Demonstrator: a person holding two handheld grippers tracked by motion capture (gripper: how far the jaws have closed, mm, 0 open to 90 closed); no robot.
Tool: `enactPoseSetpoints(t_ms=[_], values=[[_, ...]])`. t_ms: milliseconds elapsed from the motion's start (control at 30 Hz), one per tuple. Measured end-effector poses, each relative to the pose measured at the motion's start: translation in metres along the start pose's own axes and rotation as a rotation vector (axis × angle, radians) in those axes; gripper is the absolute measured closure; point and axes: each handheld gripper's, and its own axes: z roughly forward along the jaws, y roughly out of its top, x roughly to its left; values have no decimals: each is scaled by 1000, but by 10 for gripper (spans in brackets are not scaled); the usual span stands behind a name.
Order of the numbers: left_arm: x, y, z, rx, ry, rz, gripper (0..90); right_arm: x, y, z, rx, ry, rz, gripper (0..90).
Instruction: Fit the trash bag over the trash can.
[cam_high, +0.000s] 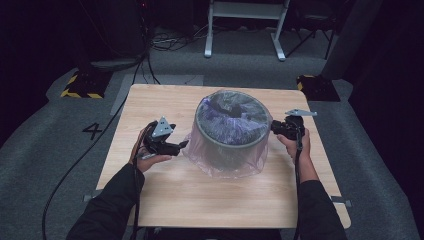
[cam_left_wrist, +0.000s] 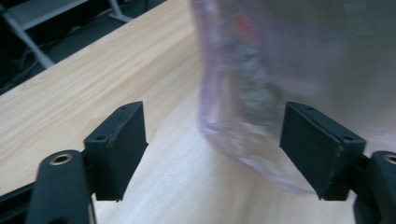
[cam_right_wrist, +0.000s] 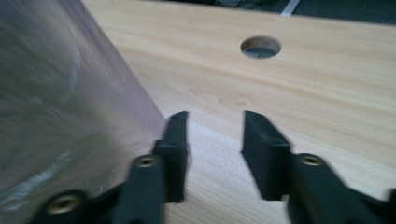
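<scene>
1. Bin: a round, dark grey waste bin stands upright near the middle of the table, probably placed there so both hands can reach its sides. Its wall looks rigid and smooth, and its rim makes a clean circle.

2. Table: a flat top of pale wood grain with rounded corners. In the right gripper view a round hole is cut through it, well beyond the jaws.

3. Bag: a thin, clear liner with a faint violet tint is turned over the bin's rim and hangs down the outside as a loose skirt, wrinkled and glossy. Its hem flares out on the table around the base. It seems to be draped this way to line the bin. The inside is dark, so I cannot tell how deep the film sits there.

4. Left gripper: held level at the bin's left side, low, near the hem. Its jaws stand wide apart; in the left gripper view a fold of the bag lies between the black, flat, squared pads, which do not press on it.

5. Right gripper: held level at the right side, just under the rim. Its jaws are parted with only bare table between them; the film hangs just beside the left pad, apparently touching nothing.
</scene>
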Motion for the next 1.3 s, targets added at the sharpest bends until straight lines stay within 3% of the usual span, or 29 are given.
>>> enactPoseSetpoints(t_ms=[100,333,467,567,700,800,933,1200,1300], values=[[-6,-5,-11,-7,-17,6,189,-2,2,-8,-2,14,4,492],[-14,-17,-25,-5,-91,-28,154,-5,7,-27,-28,-7,-4,313],[-25,-27,-26,37,-122,1,154,-2,13,-40,-68,22,-23,263],[-33,-36,-22,78,-132,-6,155,1,20,-51,-105,50,-32,238],[-42,-50,-16,123,-158,18,157,8,30,-67,-141,73,-59,188],[-50,-56,-16,143,-182,49,167,14,34,-73,-142,75,-89,175],[-55,-62,-16,173,-180,41,158,22,39,-79,-132,61,-121,173],[-51,-72,-13,181,-183,-6,158,41,54,-94,-164,98,-189,188],[-49,-75,-13,189,-179,-15,158,49,61,-98,-151,77,-230,186]])
